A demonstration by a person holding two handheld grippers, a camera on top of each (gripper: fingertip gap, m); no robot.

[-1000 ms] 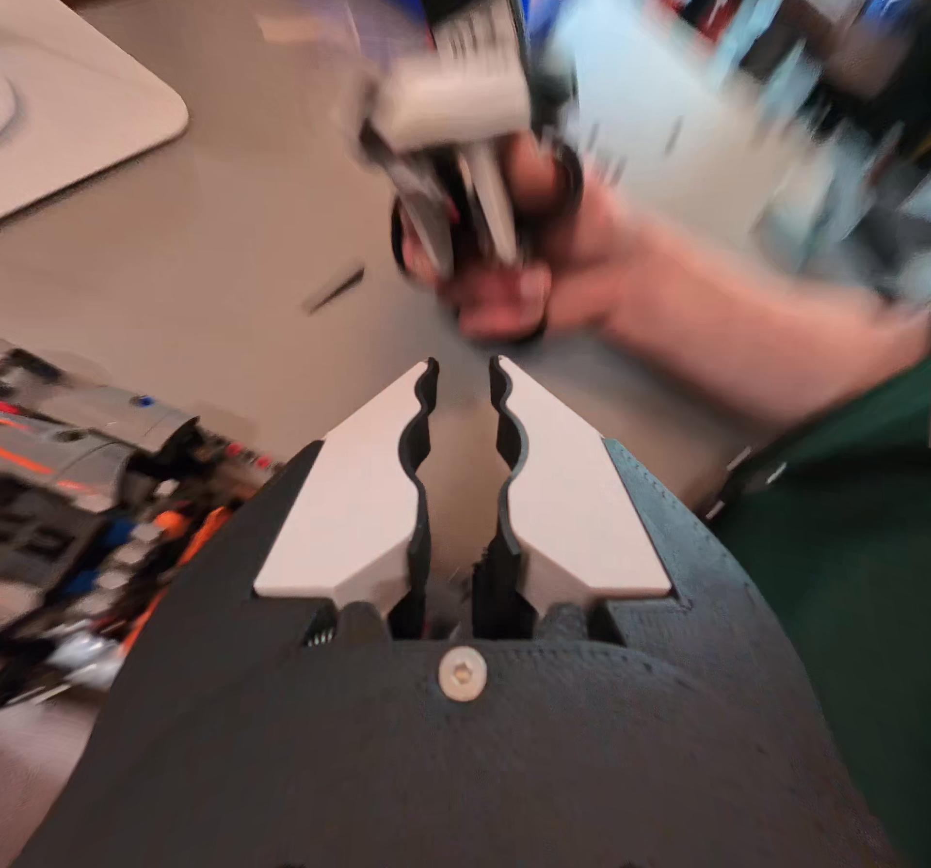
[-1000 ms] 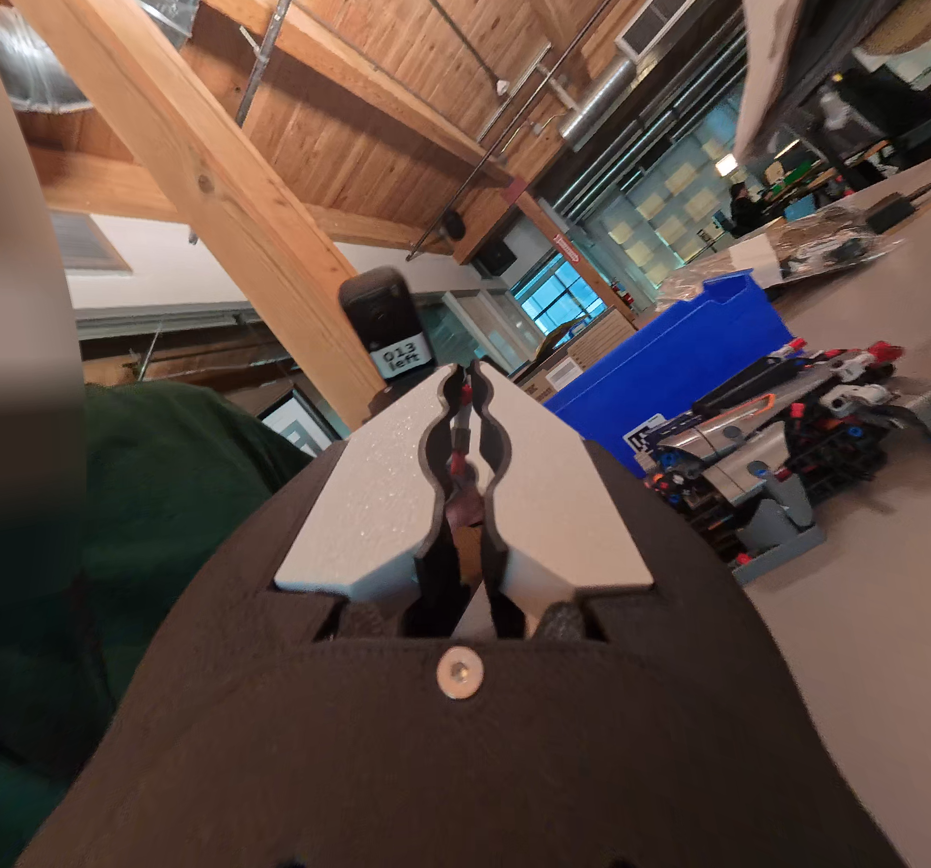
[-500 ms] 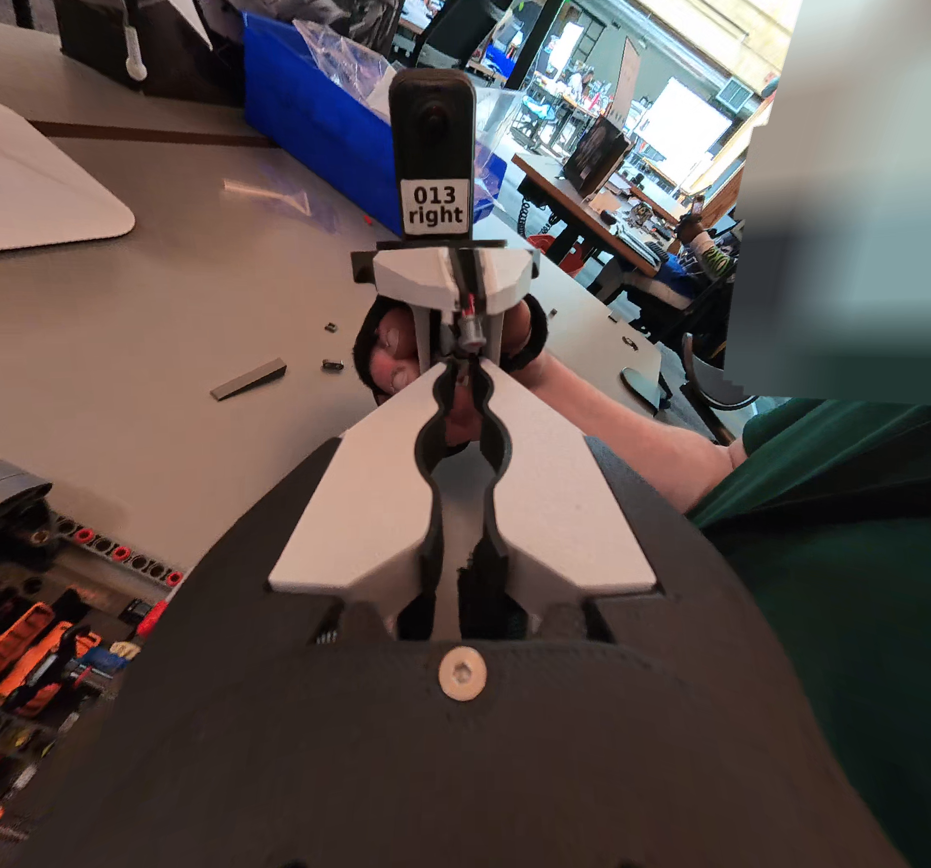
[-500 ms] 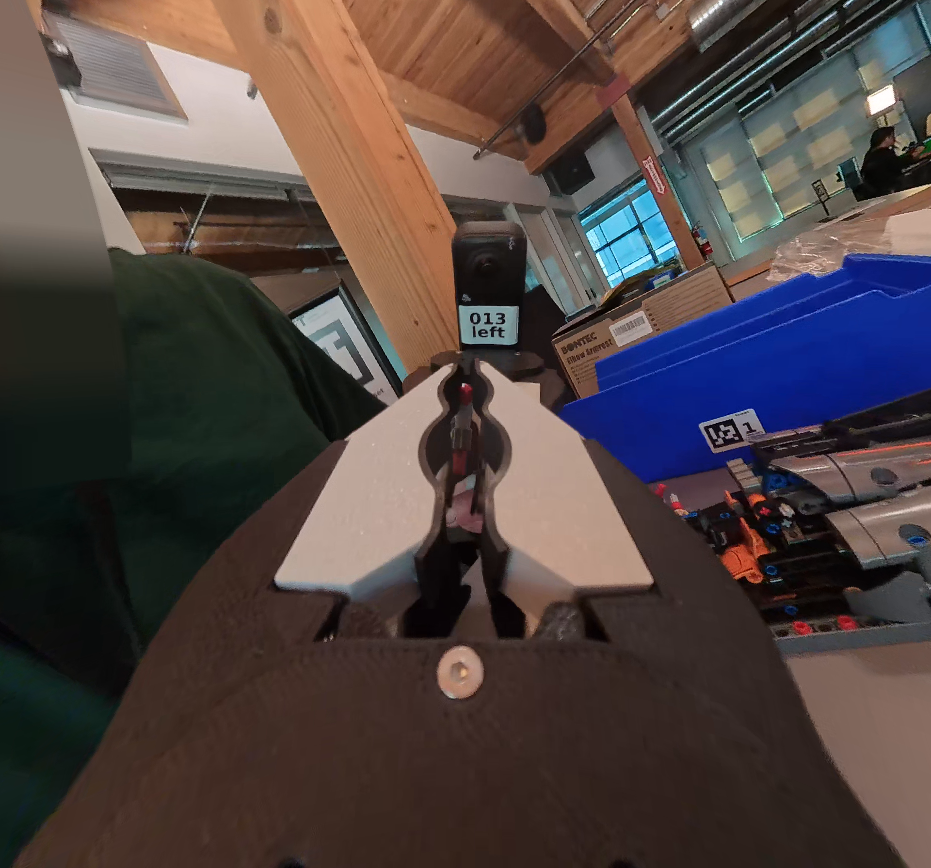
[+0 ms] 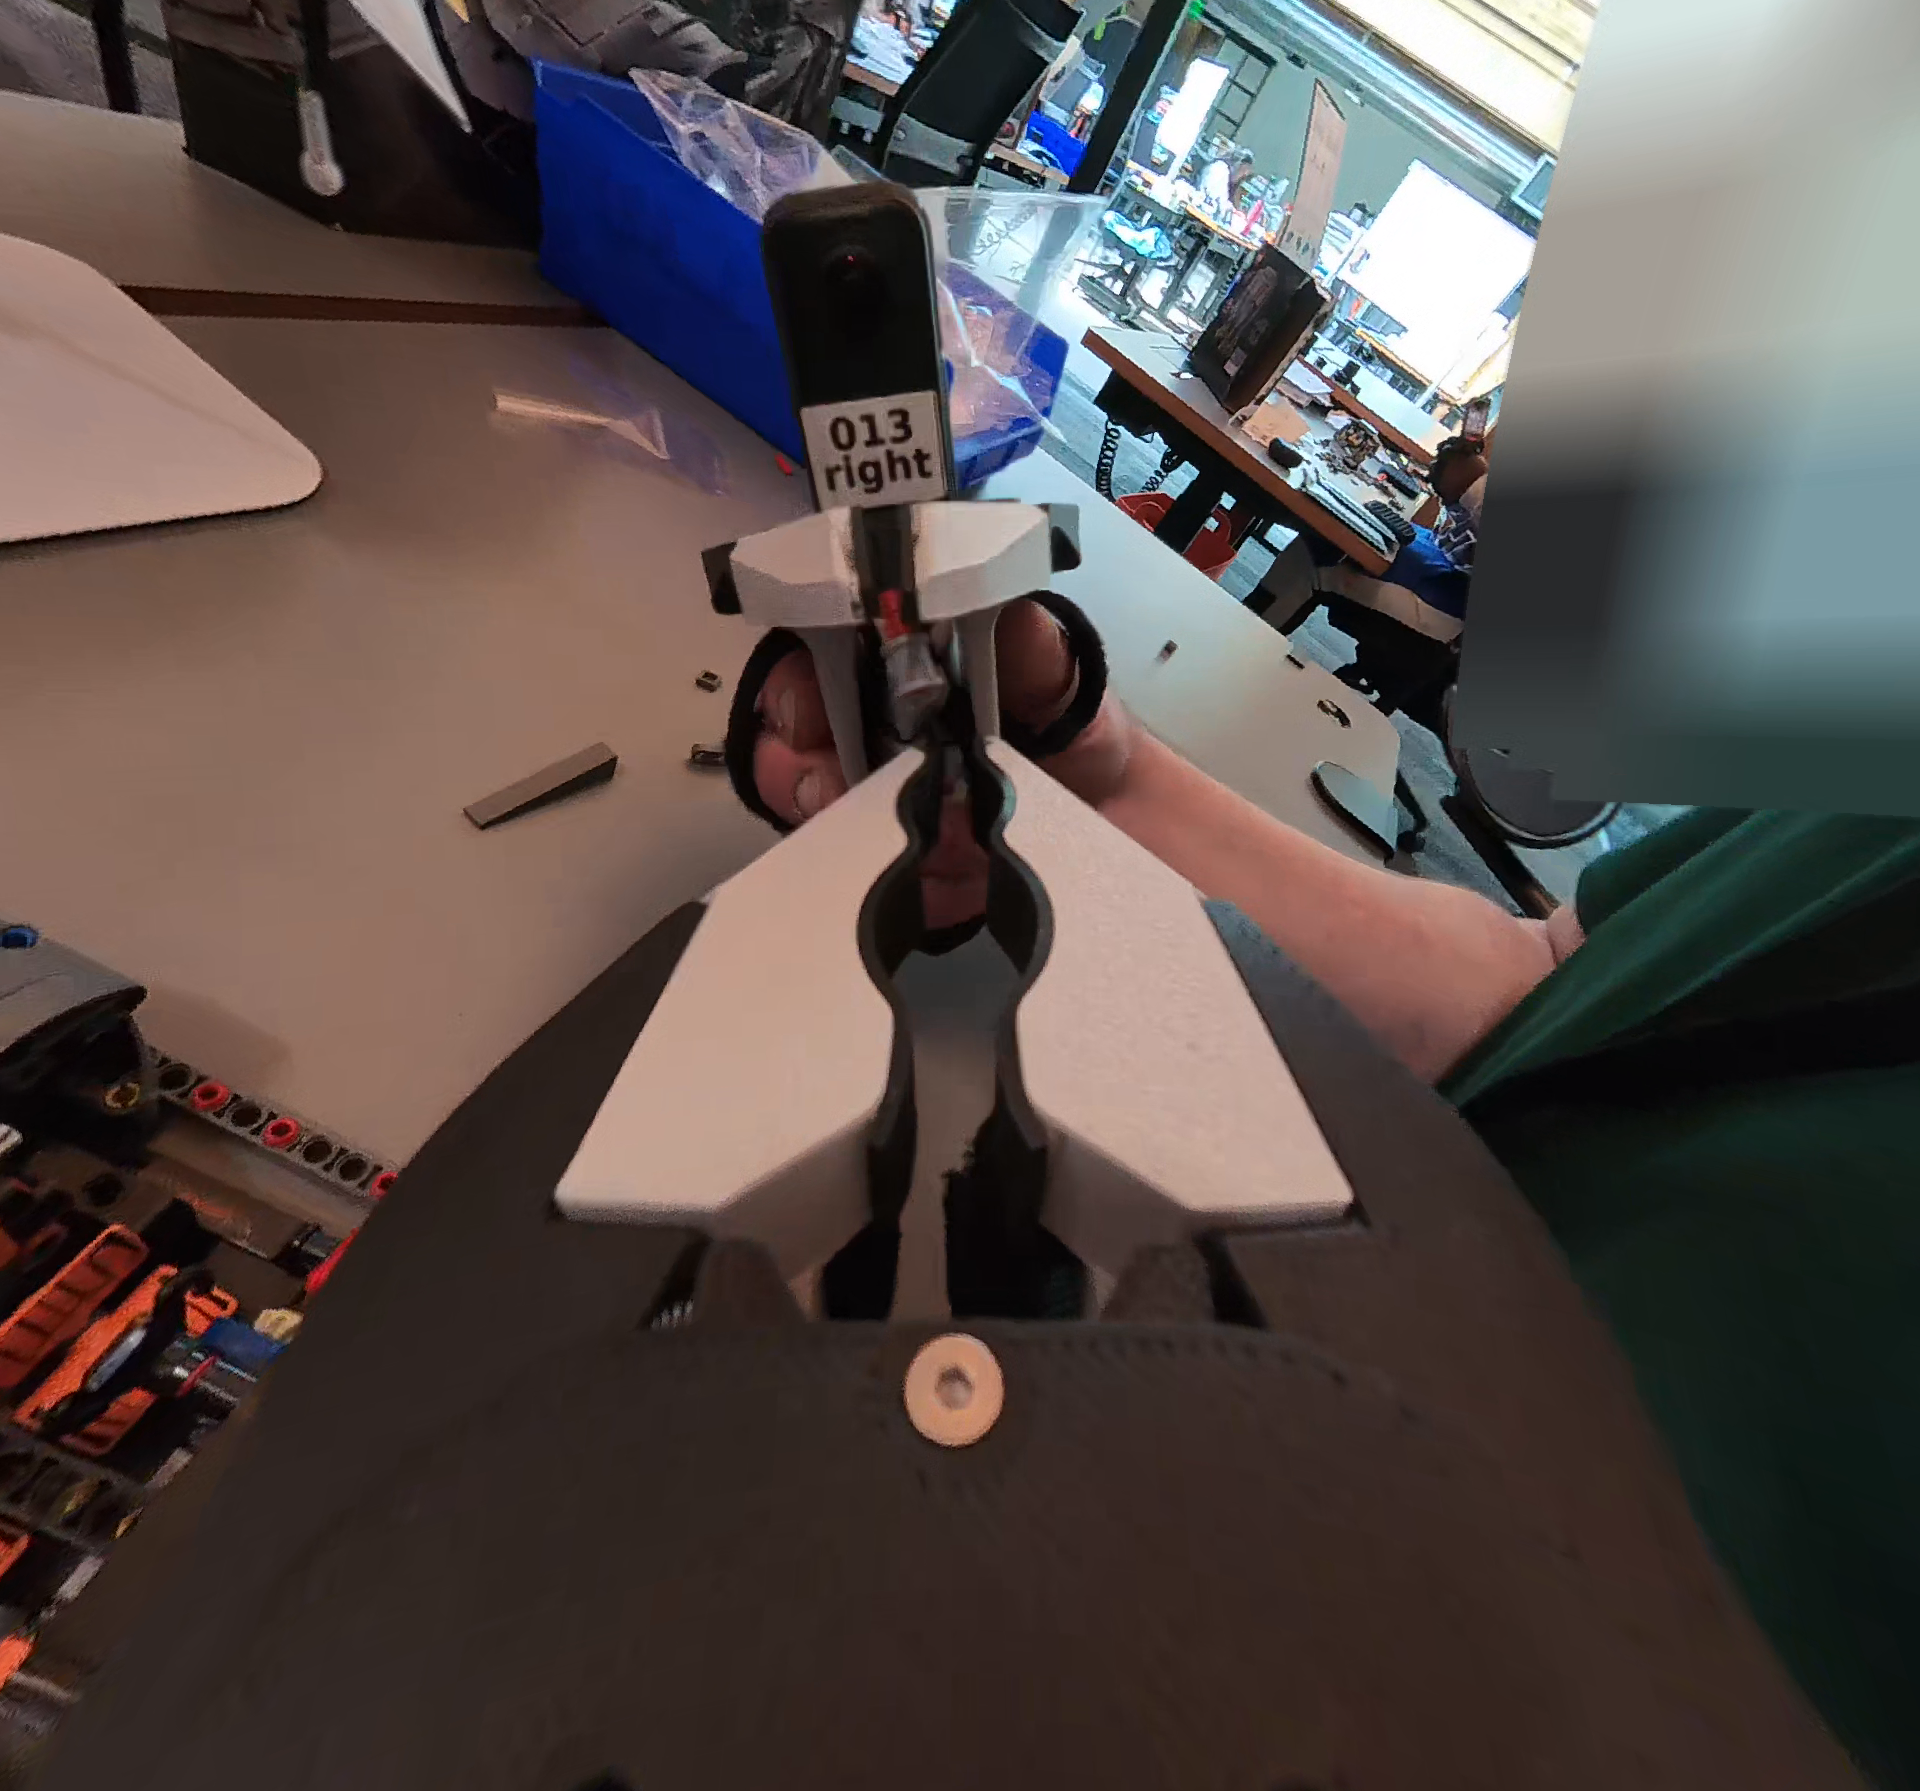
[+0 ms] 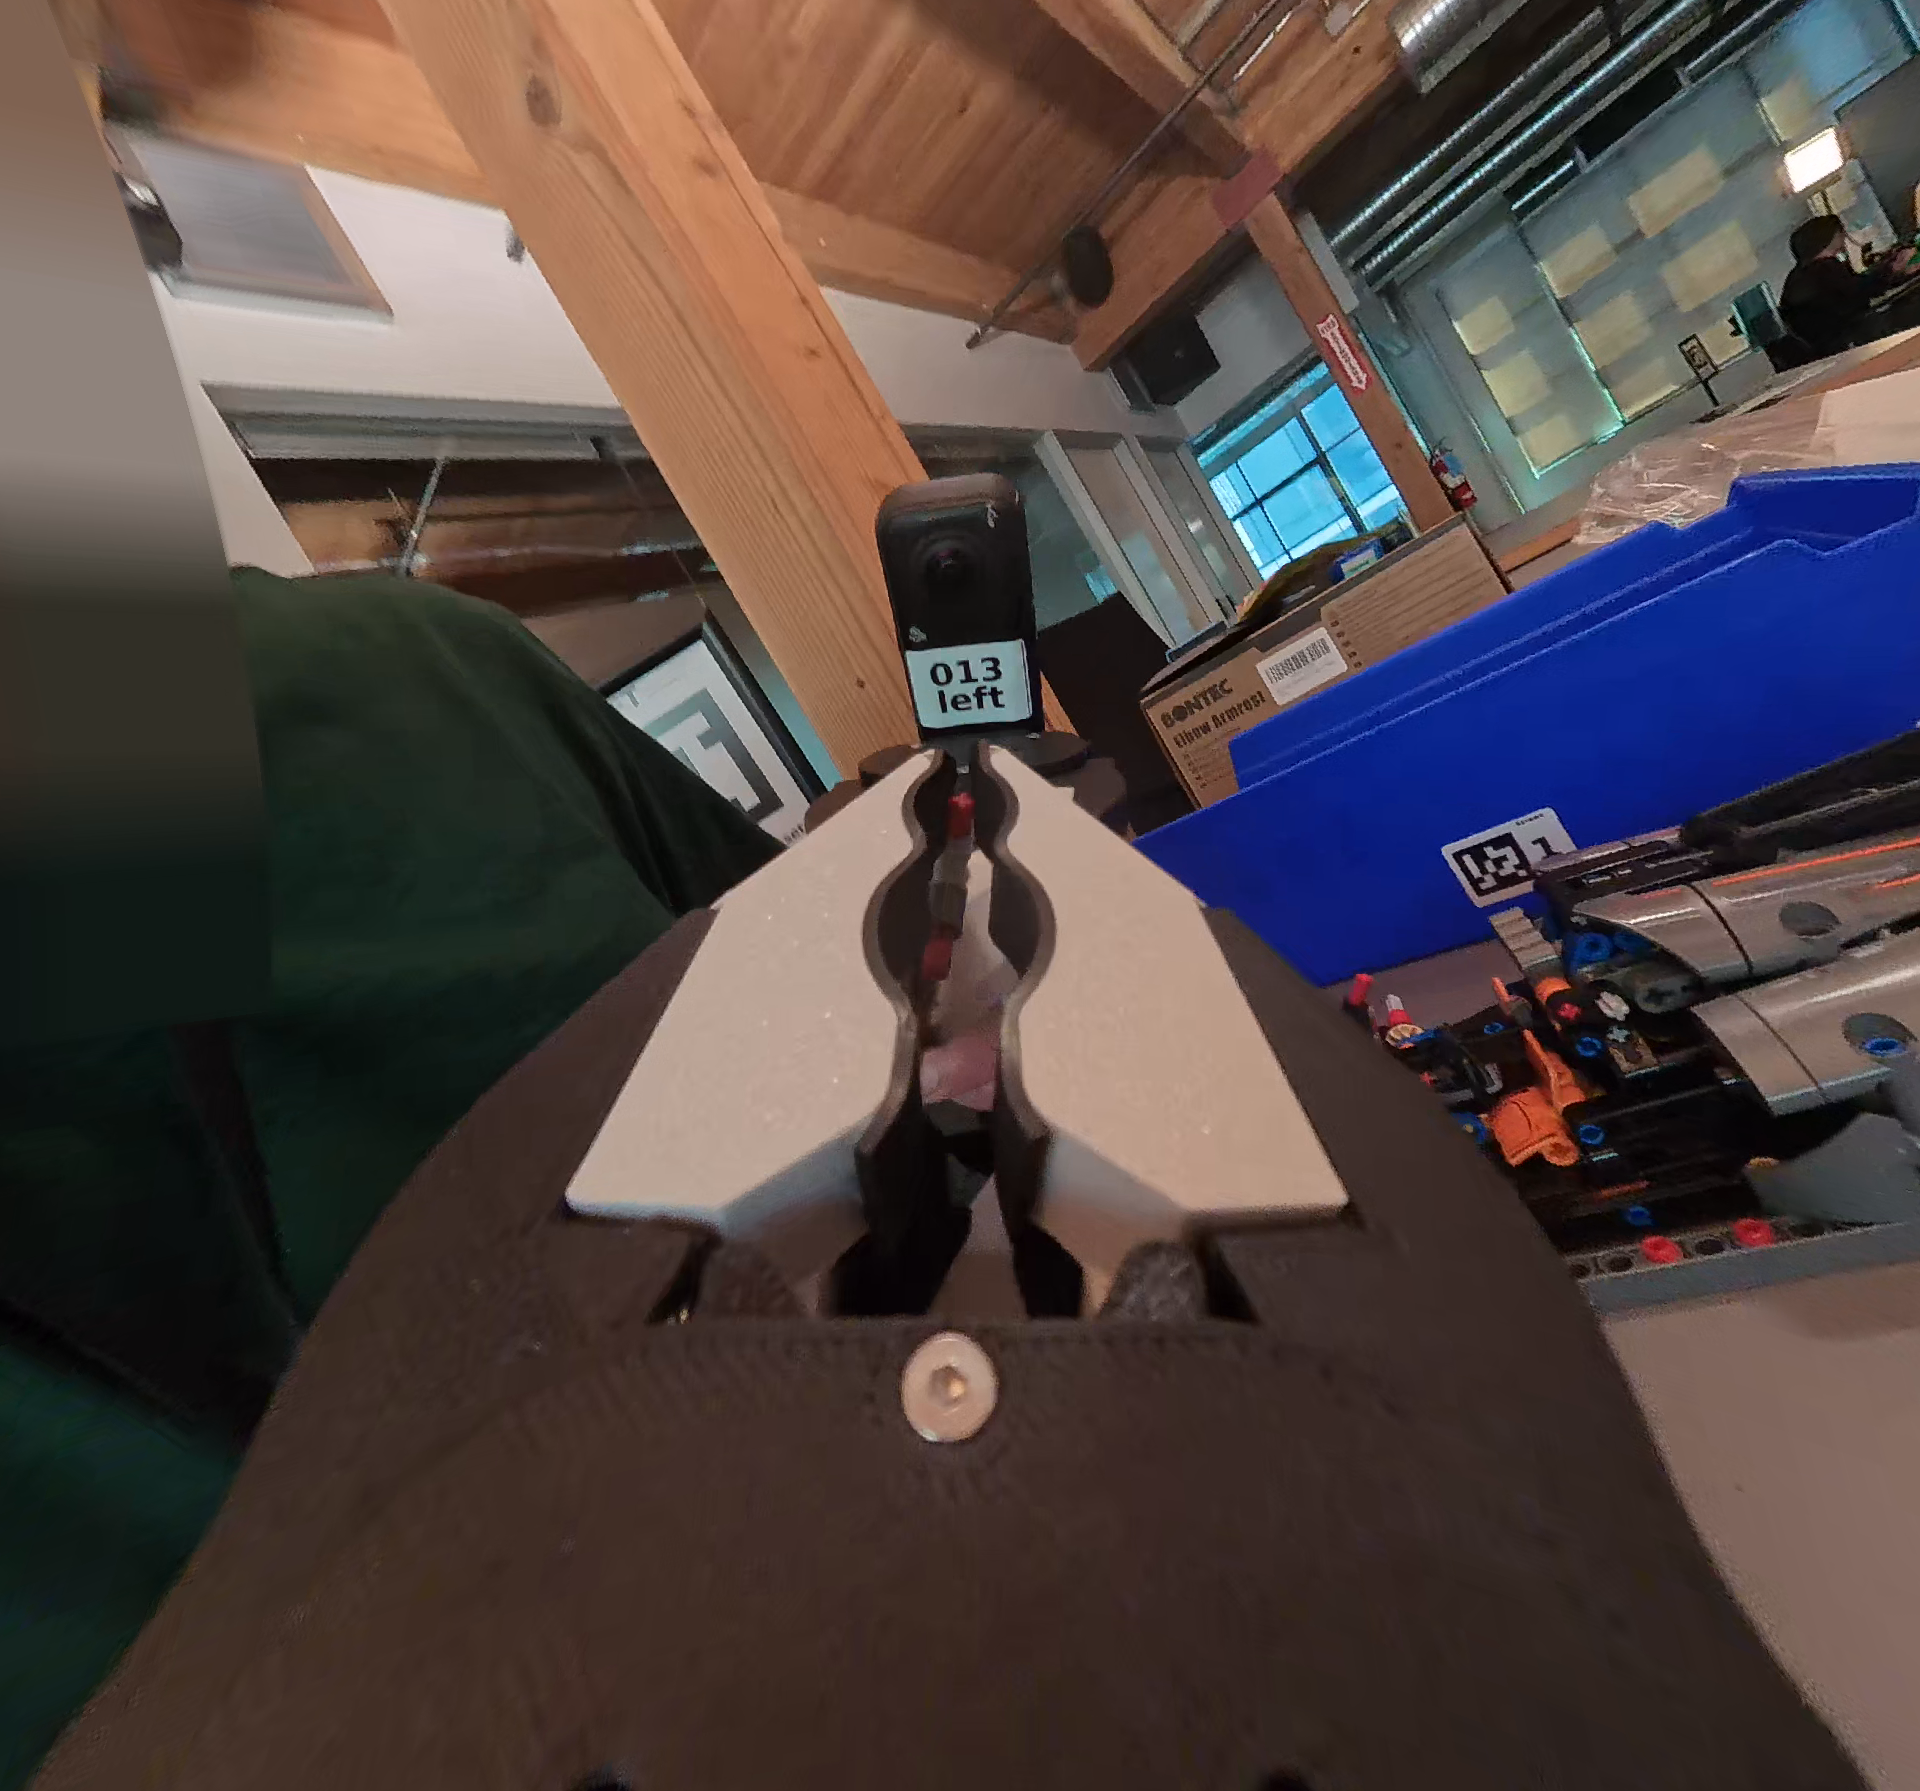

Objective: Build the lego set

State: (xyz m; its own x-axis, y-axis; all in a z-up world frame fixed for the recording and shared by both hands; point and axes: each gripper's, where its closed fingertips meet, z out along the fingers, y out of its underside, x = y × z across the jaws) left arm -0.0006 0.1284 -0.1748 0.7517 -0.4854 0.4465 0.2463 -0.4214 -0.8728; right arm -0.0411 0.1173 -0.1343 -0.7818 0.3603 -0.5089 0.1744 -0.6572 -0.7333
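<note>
My two grippers meet tip to tip above the grey table [image 5: 312,702]. My right gripper [image 6: 961,767] is shut on a small lego piece [image 6: 949,874], a thin grey part with red ends that stands between its fingers. In the left wrist view the right gripper [image 5: 902,614] faces me with the piece [image 5: 906,666] sticking out toward my left gripper [image 5: 954,767]. The left jaws are closed to a narrow slit on the piece's near end. The partly built grey, black and orange lego model [image 6: 1714,1014] lies on the table and also shows in the left wrist view [image 5: 104,1274].
A blue bin [image 5: 665,287] with clear plastic bags stands behind, also in the right wrist view [image 6: 1558,754]. A grey wedge piece [image 5: 540,785] and tiny loose parts [image 5: 709,679] lie on the table. A white pad [image 5: 104,432] sits far left. The person's green sleeve [image 6: 364,858] is close. Across from one pair of fingers to the other is roughly 5 cm.
The left gripper has swung up from the table to face the right gripper and closed from open to a narrow slit on the piece. The right gripper kept its hold and tilted level.
</note>
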